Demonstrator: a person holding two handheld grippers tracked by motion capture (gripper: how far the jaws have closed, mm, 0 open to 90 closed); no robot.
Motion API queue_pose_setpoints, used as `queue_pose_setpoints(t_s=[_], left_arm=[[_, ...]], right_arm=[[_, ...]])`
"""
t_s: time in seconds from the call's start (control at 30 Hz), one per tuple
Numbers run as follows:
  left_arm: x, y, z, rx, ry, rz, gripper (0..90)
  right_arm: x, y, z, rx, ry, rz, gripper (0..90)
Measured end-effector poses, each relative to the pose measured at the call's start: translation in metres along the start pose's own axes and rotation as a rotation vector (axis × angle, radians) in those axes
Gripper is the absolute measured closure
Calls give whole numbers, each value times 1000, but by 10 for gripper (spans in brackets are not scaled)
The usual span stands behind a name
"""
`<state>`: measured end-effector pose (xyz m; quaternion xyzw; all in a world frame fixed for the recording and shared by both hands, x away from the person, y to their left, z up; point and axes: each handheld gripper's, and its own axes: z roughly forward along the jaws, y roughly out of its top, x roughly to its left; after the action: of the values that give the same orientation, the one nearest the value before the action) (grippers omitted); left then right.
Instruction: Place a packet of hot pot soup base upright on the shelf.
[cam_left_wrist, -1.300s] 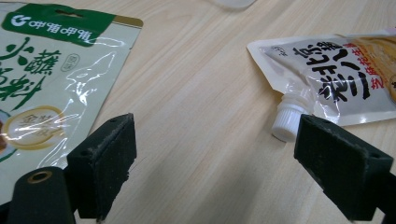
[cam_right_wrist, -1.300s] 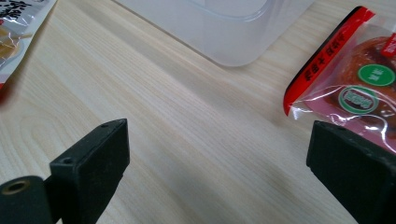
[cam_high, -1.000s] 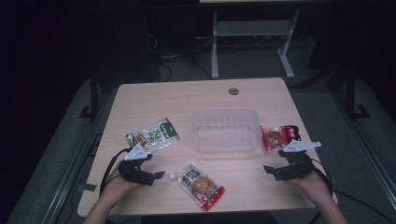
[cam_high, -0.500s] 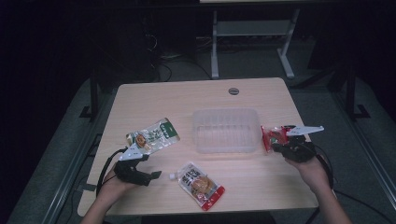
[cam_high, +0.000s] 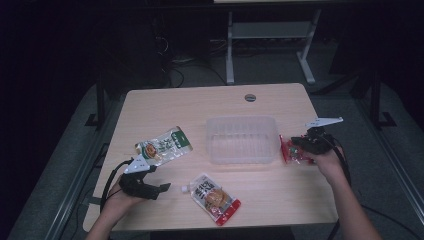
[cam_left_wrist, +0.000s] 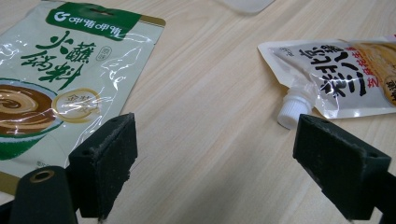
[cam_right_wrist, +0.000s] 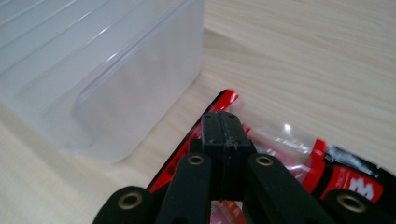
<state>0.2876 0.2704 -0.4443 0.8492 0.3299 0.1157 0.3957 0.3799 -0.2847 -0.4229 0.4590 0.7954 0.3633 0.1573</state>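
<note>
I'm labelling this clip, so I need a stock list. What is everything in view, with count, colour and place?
Table: one, light wood, centre.
Tub: one, clear plastic, mid-table.
Green pouch: one, green and white, left of the tub.
Spout pouch: one, white, orange and red, near edge.
Red packet: one, red, right of the tub.
Desk frame: one, white, floor beyond the table.
Left gripper: one, black, fingers open, over bare table.
Right gripper: one, black, fingers shut on the red packet.

A green sauce pouch and spouted pouch lie on the table.
</note>
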Motion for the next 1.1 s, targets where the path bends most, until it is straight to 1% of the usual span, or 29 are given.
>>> queue_pose_setpoints(t_s=[0.03, 0.07, 0.1, 0.13, 0.17, 0.2, 0.23, 0.27, 0.33, 0.4, 0.47, 0.5, 0.57, 0.6, 0.67, 0.77, 0.8, 0.87, 0.9, 0.97, 1.0, 1.03, 1.1], left_arm=[[2, -1, 1, 0, -3, -9, 133], [2, -1, 1, 0, -3, -9, 133], [3, -2, 2, 6, -4, -14, 133], [4, -2, 3, 8, -6, -18, 133], [4, -2, 3, 7, -8, -18, 133], [3, -2, 3, 7, -9, -14, 133], [3, -2, 3, 7, -9, -14, 133], [3, -2, 3, 2, -7, -15, 133], [2, -1, 2, 11, -9, -1, 133], [0, -1, 3, 3, -10, -7, 133], [0, -1, 3, 6, -12, 2, 133], [0, -1, 4, 5, -16, -3, 133], [1, -1, 4, 14, -19, 2, 133], [0, -1, 4, 8, -20, -9, 133], [0, -2, 4, 3, -24, -10, 133], [0, -2, 4, 3, -29, -7, 133], [0, -2, 4, 3, -29, -7, 133], [0, -2, 4, 2, -30, -10, 133], [0, -2, 3, 1, -32, -8, 133], [0, -1, 3, -1, -33, -5, 133], [0, -1, 3, 0, -33, -6, 133], [0, -1, 3, 0, -35, -6, 133], [-1, -1, 3, 0, -37, -6, 133]], right_arm=[[-5, 3, 5, 5, -9, 4, 897], [-5, 3, 5, 5, -9, 4, 897], [-10, 6, 11, 7, -14, 11, 897], [-11, 7, 14, 8, -19, 12, 897], [-14, 8, 18, 3, -20, 12, 897], [-15, 8, 21, 10, -16, 23, 897], [-15, 8, 21, 10, -16, 23, 897], [-17, 8, 24, 15, -26, 14, 897], [-20, 7, 31, 20, -32, 20, 897], [-23, 5, 36, 39, -46, 22, 897], [-24, 3, 37, 57, -51, 27, 897], [-25, 2, 37, 58, -50, 24, 897], [-25, 2, 37, 58, -49, 24, 897], [-24, 1, 37, 70, -45, 26, 897], [-24, 1, 37, 71, -42, 19, 897], [-23, -1, 38, 88, -37, 10, 898], [-22, -1, 38, 98, -36, 15, 897], [-22, -2, 38, 98, -32, 10, 897], [-20, -3, 35, 110, -24, 13, 897], [-19, -4, 34, 107, -21, 5, 897], [-16, -6, 30, 106, -6, 10, 897], [-15, -8, 29, 108, 3, 4, 897], [-13, -10, 27, 117, 10, 3, 897]])
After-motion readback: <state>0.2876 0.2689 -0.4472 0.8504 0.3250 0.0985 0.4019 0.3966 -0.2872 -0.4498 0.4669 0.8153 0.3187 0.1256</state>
